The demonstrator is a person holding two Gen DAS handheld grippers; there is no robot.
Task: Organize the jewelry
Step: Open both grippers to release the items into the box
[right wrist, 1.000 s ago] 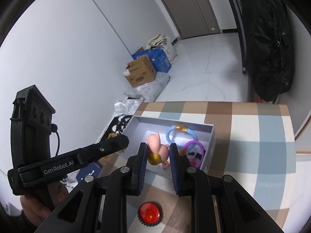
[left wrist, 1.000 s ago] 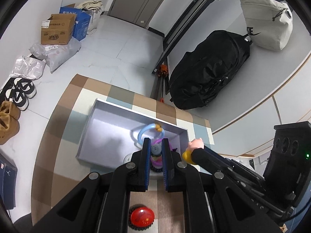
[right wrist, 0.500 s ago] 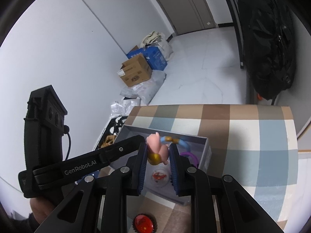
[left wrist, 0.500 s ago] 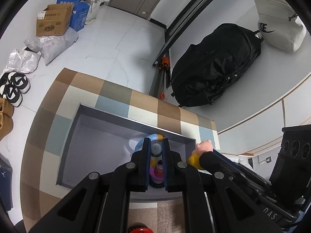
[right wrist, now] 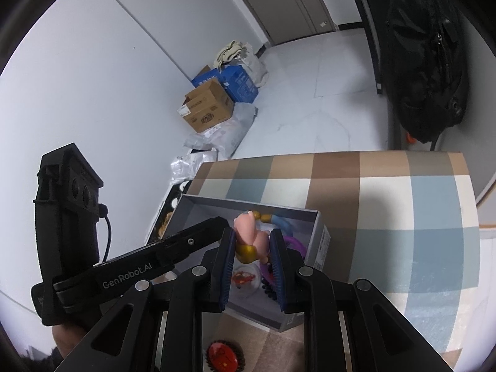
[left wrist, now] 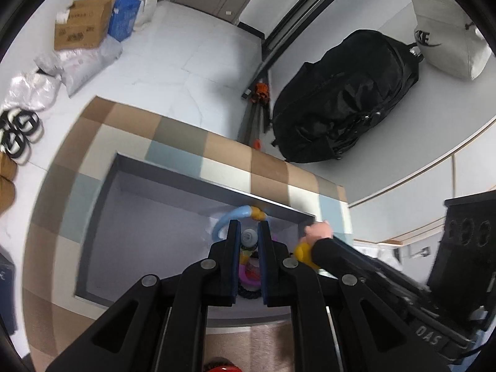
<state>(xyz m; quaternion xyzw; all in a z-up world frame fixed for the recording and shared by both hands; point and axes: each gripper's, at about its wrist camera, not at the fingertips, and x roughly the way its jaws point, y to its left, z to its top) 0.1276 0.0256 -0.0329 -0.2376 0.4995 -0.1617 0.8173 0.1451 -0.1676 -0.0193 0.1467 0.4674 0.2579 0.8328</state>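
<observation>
With a pink figurine (right wrist: 251, 239) clamped in the right tongs (right wrist: 251, 241) and a small grey charm (left wrist: 249, 238) in the left tongs (left wrist: 249, 238), both held above the grey box (left wrist: 173, 183), a bounce onto the worktop (right wrist: 387, 204) is risked if either is released early.

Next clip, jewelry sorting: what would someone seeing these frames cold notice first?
Probably the pink pig figure with a gold base, clamped in the right gripper just above the grey box on the checked cloth. Next, the left gripper, shut on a small grey round piece over the same box, where a blue ring with gold beads lies.
</observation>
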